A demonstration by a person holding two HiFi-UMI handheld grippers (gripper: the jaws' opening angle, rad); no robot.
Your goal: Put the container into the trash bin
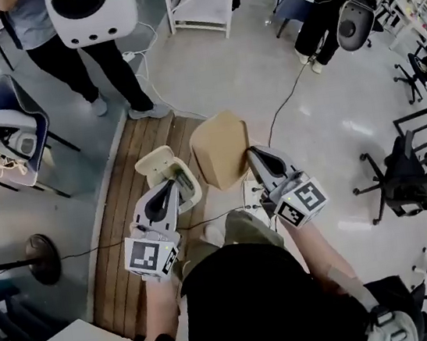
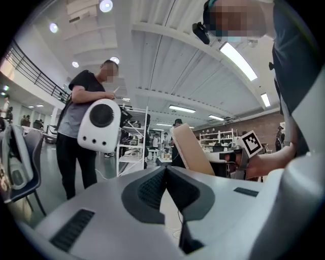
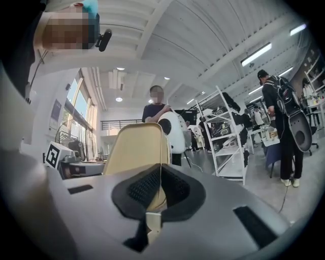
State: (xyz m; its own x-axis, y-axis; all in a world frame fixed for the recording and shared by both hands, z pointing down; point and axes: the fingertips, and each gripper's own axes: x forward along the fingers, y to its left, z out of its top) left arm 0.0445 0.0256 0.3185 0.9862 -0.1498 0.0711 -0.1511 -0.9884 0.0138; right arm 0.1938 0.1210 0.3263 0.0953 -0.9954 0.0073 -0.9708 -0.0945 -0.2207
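**Container pinched in my right gripper, bin just beside it**

My right gripper [image 1: 252,153] is clamped on the tan container [image 1: 221,149]. In the right gripper view the thin edge of the container sits squeezed between the two dark pads, and the rest of it stands up ahead of the jaws. My left gripper [image 1: 177,181] is closed on nothing, its jaws pressed together tip to tip. In the head view the cream trash bin [image 1: 157,164] sits on the wooden floor strip [image 1: 122,249] with its lid tipped up. The left gripper points at it from above. The container hangs just right of the bin. A person carrying a white domed backpack [image 1: 93,13] stands farther off.
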